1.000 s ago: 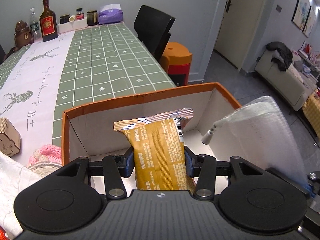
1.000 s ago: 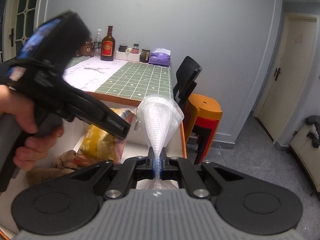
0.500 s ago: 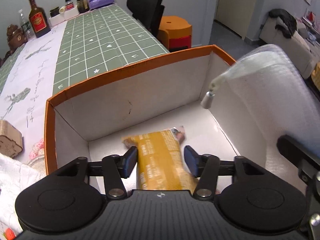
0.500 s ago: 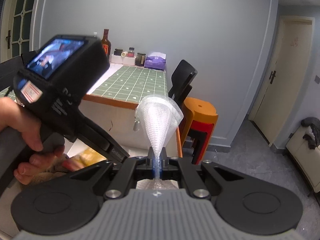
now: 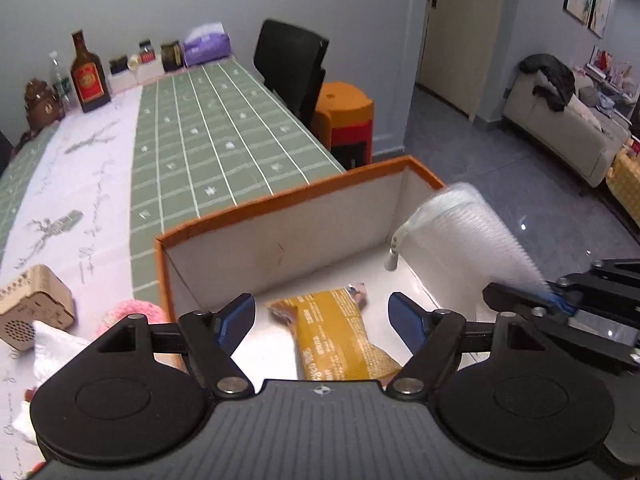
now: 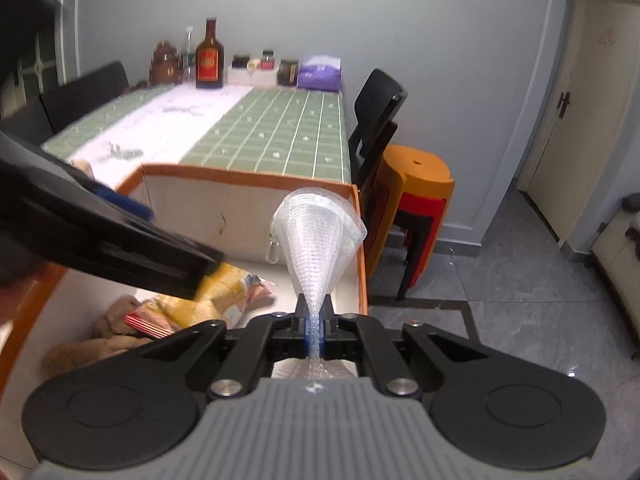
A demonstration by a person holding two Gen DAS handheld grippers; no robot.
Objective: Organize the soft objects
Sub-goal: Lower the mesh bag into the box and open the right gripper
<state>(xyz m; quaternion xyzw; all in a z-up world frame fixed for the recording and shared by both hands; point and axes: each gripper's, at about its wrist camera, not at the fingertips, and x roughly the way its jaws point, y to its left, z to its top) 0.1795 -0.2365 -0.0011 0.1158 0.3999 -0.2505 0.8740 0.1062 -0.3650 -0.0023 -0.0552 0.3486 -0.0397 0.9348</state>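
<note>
Left wrist view: left tool (image 5: 322, 318) spread wide, empty, above the orange-rimmed box (image 5: 280, 204). Yellow snack packet (image 5: 340, 336) lies flat on the box floor, below the fingers and clear of them. It looks light, crinkly, likely slippery; a crimped end seems the safest hold.

Right wrist view: right tool (image 6: 316, 322) pinched tight on the gathered end of a white mesh pouch (image 6: 318, 236), which fans out above the box's right corner. Looks limp and weightless, with a zip pull dangling. A brown plush (image 6: 108, 332) sits inside the box, beside the packet.
</note>
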